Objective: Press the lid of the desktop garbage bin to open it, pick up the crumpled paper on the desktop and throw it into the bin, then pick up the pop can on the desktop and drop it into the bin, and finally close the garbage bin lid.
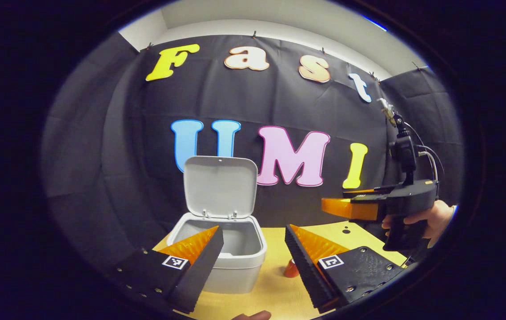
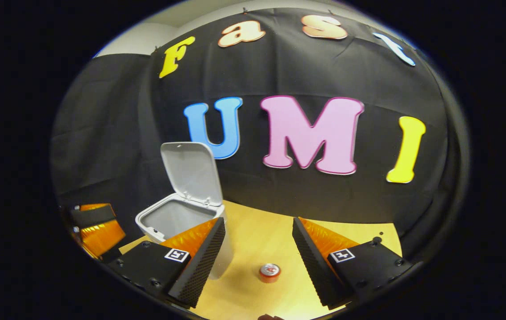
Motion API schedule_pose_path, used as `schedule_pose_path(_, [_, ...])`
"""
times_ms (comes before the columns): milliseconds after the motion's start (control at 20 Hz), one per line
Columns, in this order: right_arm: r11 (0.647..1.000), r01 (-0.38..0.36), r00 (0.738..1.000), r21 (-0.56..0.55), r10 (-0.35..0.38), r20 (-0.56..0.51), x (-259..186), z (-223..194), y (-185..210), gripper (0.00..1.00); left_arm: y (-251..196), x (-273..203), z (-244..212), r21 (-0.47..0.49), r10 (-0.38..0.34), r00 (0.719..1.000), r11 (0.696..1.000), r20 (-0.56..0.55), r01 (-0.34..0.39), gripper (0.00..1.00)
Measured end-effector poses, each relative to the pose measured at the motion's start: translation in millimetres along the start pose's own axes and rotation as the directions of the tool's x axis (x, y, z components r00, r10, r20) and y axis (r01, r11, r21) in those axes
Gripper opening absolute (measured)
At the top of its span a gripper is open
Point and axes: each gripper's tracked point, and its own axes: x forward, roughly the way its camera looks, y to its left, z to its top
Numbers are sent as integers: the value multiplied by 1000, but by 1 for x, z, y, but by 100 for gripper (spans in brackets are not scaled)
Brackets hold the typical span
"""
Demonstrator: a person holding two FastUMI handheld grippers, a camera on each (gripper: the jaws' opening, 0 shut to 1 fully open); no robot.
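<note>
Right hand-held gripper (image 2: 257,249), jaws wide and empty, hovers directly above upright red pop can (image 2: 270,272); open grey bin (image 2: 177,218) leftward.

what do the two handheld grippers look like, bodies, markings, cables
Left gripper and right gripper each have a black body with screws and a square black-and-white marker tag by each finger. In the left gripper view the right gripper has a pistol-style black handle, an upright black mast and thin cables.
</note>
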Motion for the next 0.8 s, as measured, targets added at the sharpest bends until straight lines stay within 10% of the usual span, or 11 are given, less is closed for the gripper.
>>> schedule_pose_path(450, [978, 210, 978, 7, -210, -15, -61, -17, -107, 98, -92, 78, -102, 19, -157, 979, 987, -127, 161, 91])
schedule_pose_path(800, [957, 286, 954, 55, -280, -105, -82, -62, -161, 98, -116, 138, -191, -29, -144, 936, 989, -322, 142, 91])
